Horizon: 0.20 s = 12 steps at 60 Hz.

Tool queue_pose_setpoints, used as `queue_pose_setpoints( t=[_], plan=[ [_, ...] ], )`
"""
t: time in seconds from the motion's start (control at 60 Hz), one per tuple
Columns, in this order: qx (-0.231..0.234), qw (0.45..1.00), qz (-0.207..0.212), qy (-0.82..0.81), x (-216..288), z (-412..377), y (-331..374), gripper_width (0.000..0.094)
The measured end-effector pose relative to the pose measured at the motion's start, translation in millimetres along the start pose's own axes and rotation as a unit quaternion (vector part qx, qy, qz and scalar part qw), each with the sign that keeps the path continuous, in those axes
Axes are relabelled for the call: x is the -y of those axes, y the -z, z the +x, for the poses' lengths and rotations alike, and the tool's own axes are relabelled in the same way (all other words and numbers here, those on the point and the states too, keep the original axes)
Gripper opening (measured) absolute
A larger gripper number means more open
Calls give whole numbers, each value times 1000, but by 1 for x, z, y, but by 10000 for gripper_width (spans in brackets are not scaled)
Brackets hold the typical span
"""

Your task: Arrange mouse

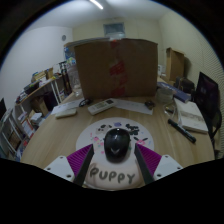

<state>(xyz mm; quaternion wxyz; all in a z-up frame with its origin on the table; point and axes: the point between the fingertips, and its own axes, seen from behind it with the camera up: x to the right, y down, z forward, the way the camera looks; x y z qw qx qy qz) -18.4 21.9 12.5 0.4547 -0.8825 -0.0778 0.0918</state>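
While my claw [113,165] hovers low over the wooden counter [60,135], a black mouse [117,143] sits on a round white mouse pad [112,132] lettered "PUPPY", between my two fingers. Its long axis runs straight away from me, along the line of the fingers; I cannot tell which end is its front. My fingers are spread, the purple pads [78,160] flanking the mouse on either side; whether they touch its sides I cannot tell, and the mouse rests on the pad under its own weight. Beyond the pad, a large brown cardboard panel [115,66] stands upright across the far side of the counter. A keyboard [100,105] lies near its foot, and shelves [22,118] crowd the wall at my left.
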Motion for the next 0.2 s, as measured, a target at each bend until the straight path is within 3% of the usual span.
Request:
queue_pose_setpoints(
  t=[0.2],
  plan=[
    [0,1000,27,11,-26,14,80,841]
  ],
)
